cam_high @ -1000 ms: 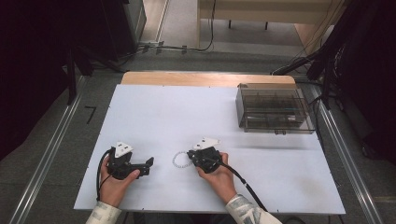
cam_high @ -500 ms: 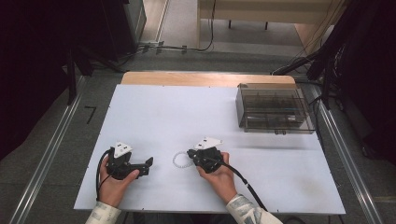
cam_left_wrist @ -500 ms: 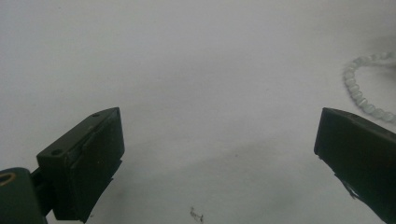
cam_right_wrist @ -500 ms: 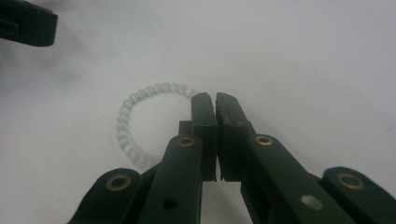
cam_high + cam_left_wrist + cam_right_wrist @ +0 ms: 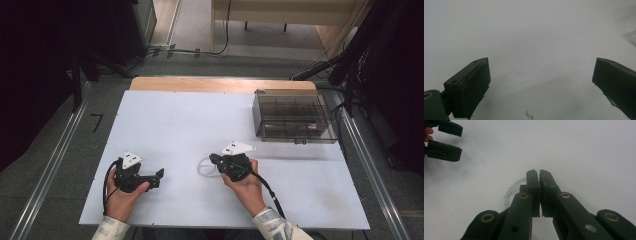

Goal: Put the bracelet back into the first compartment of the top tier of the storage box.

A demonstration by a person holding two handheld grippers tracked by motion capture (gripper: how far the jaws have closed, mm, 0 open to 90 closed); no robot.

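White tabletop [image 5: 190, 120] filled the middle of a dim room, with a clear plastic organizer box [image 5: 292, 116] at its far right and dark floor around it. The right tool [image 5: 214, 159] had its jaws pressed together over a pale beaded bracelet [image 5: 510, 191], whose loop curved out to the left of the jaws in the right gripper view and lay just beside the tool tip in the high view. Lifting it well called for a firm pinch on the strand and a slow, level rise so the beads did not slip free or swing. The left tool [image 5: 159, 176] rested near the front left, jaws wide apart and empty. The bracelet's gripped part was hidden behind the jaws, so whether they truly clamped a bead or only the cord was unclear, and the box's contents were too faint to name
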